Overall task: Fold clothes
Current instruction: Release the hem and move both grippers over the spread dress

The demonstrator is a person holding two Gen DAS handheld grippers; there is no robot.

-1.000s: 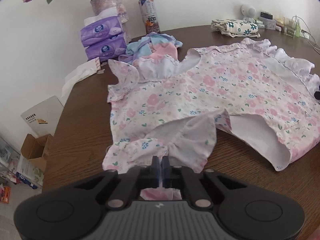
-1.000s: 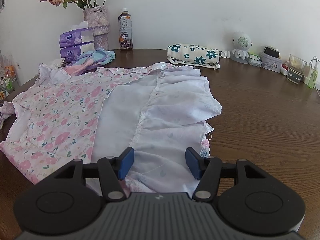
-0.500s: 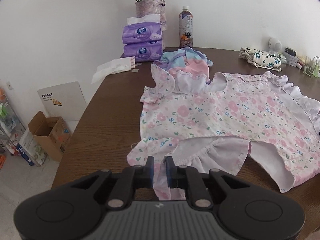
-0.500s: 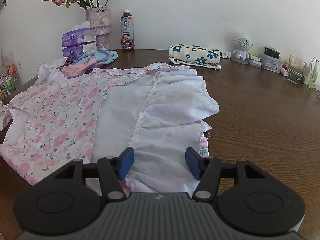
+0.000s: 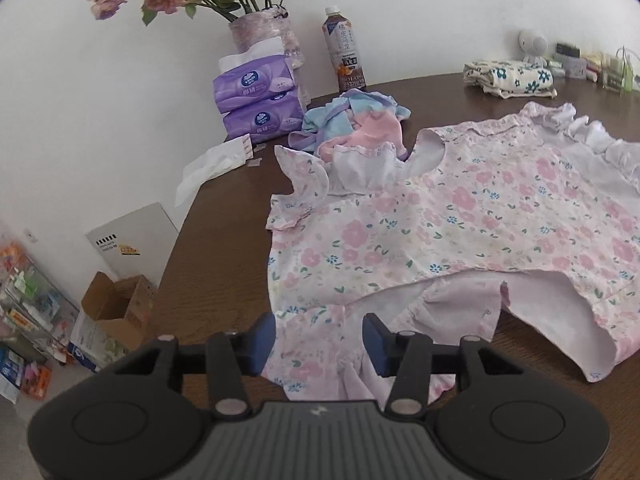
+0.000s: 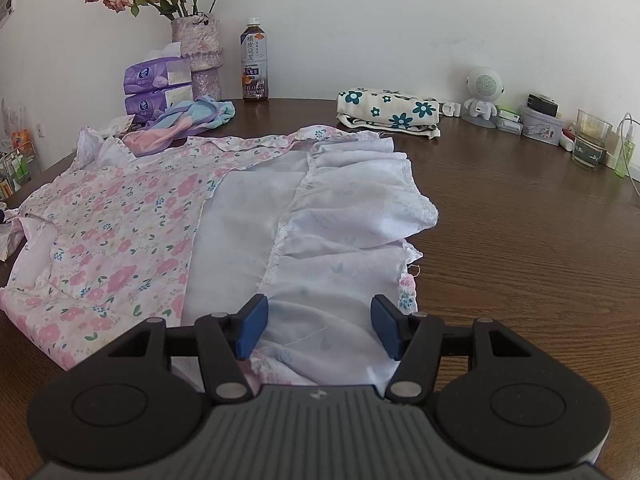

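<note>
Left wrist view: floral dress (image 5: 460, 220) lies flat on the bench (image 5: 224, 236), collar upper left, hem right; left claw (image 5: 319, 340) and right claw (image 6: 318, 330) both gape apart.

- A lived-in home room: a wooden tabletop (image 6: 520, 240) against a white wall.
- A vase of roses (image 6: 196, 40), tissue packs (image 5: 256, 100), a tea bottle (image 6: 254, 68) and folded laundry (image 6: 388, 112).

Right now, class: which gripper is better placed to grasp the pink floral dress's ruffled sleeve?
Left, probably. The left gripper is open with the ruffled sleeve of the pink floral cotton dress between its fingers. The right gripper, also open, sits at the white inside-out hem.
</note>
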